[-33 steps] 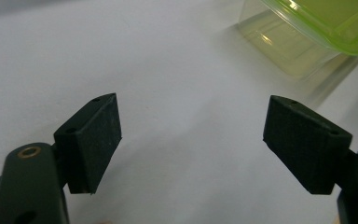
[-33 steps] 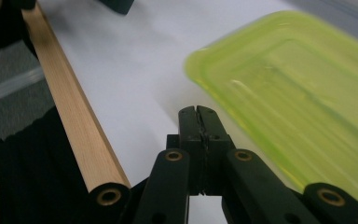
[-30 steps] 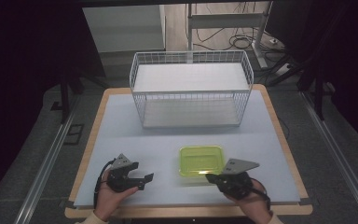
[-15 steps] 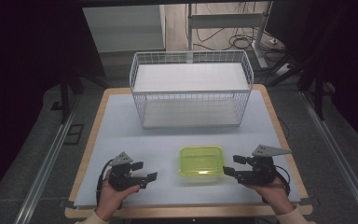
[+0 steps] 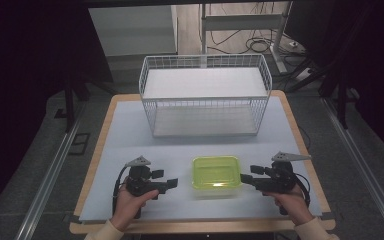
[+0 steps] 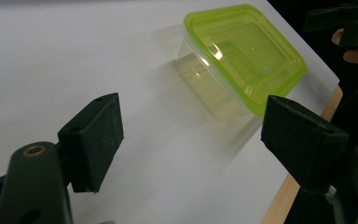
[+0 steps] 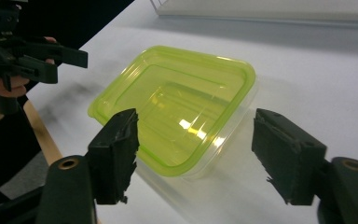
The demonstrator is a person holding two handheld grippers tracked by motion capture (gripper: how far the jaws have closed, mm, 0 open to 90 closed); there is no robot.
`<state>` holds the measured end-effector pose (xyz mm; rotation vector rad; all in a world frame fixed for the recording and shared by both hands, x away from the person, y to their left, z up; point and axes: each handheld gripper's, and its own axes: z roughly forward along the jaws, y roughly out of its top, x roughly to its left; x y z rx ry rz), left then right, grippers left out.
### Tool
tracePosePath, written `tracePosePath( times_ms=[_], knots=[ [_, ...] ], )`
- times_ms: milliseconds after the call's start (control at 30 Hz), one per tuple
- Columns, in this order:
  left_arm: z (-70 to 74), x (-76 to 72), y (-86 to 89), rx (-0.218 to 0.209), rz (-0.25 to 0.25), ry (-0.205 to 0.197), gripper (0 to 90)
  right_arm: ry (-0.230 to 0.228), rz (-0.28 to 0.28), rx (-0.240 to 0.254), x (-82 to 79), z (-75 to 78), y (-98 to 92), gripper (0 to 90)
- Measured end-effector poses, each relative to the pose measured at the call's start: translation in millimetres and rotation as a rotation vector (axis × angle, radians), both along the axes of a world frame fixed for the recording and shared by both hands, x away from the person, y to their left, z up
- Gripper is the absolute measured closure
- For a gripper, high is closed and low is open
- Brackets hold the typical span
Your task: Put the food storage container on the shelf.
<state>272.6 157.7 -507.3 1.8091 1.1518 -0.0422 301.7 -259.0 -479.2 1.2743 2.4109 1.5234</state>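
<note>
Green lidded container point(image 5: 216, 173): it stands on the table point(image 5: 130, 135), near the front edge, between the two grippers and before the wire basket point(image 5: 204, 95).
Change: right gripper point(image 5: 246, 178) has moved out to the right of the container and now points at it.
Left gripper point(image 5: 171, 184): jaws apart, grasping nothing.
Right gripper jaws: apart, empty.
Meaning: probably a grasp from both sides is prepared.
Writing: none readable.

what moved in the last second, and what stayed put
The right hand-held gripper drew back from the lidded yellow-green plastic container toward the table's right side and stands open beside it. The left hand-held gripper, also open, the container and the white wire basket stayed put.
</note>
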Motion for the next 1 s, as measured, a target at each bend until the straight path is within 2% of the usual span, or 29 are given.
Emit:
tracePosePath(
  times_ms=[33,133,167,333,400,433,467,633,833,1000],
  knots=[
    [-0.3,1.5,-1.0,-0.002,-0.004,0.003,21.1,0.014,0.0,0.008,1.8,-0.9,0.5,33.7],
    [-1.8,8.0,-6.4,-0.03,-0.011,0.047,21.9,0.059,0.001,0.011,8.2,-4.8,3.9,34.7],
    [-3.2,13.1,-9.8,-0.06,-0.015,0.082,22.3,0.068,0.0,0.008,9.8,-6.2,5.0,35.2],
    [-4.2,22.2,-16.6,-0.078,-0.026,0.1,24.3,0.106,-0.002,0.003,16.1,-11.9,8.6,37.5],
    [-6.5,27.6,-19.7,-0.107,-0.028,0.133,25.5,0.114,-0.01,0.001,19.1,-13.9,9.0,38.7],
    [-9.2,32.2,-22.2,-0.114,-0.03,0.156,26.2,0.139,-0.024,-0.003,24.0,-15.8,8.5,39.9],
    [-9.2,32.2,-22.2,-0.114,-0.03,0.156,27.0,0.139,-0.024,-0.003,24.0,-15.8,8.5,39.9],
    [-16.0,43.7,-29.2,-0.161,-0.032,0.227,30.2,0.19,-0.026,0.032,35.2,-19.9,6.2,45.2],
    [-22.4,53.3,-35.6,-0.202,-0.051,0.263,38.2,0.234,-0.008,0.038,41.7,-24.1,7.3,51.6],
    [-25.7,56.7,-39.6,-0.232,-0.076,0.292,50.2,0.281,0.008,0.073,47.2,-29.2,9.0,59.8]
  ],
)
